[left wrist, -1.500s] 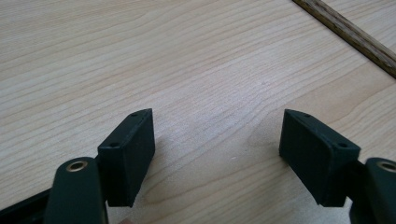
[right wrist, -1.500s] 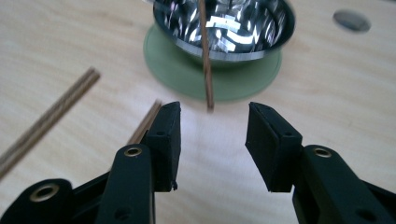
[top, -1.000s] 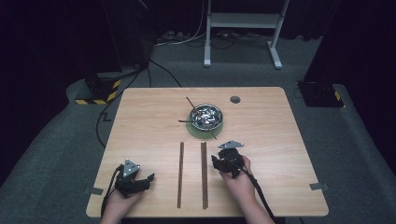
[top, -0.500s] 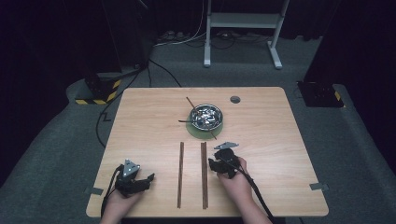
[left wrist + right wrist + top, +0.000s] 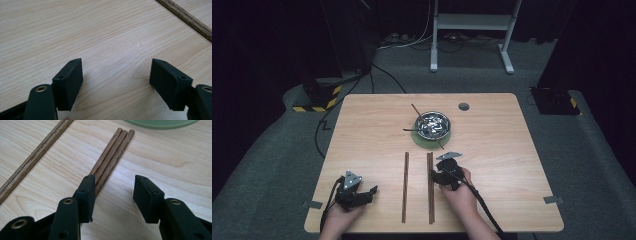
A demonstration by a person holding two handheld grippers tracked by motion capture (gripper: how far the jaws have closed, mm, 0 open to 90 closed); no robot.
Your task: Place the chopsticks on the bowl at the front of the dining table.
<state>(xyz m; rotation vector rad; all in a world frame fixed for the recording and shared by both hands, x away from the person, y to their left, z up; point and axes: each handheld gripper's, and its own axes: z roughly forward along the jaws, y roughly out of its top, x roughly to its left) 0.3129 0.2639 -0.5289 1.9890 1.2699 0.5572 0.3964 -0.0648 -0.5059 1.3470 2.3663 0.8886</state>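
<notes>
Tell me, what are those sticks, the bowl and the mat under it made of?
The sticks look like bare brown wood: open grain runs along them. The bowl seems polished metal, judging by its bright glints. The green mat is smooth and matte, perhaps silicone or plastic; hard to tell.

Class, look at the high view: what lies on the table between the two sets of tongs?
Two wooden stick bundles: the left bundle in mid-stretch, the right bundle beside the right tongs. Bare wood next to the left tongs.
</notes>
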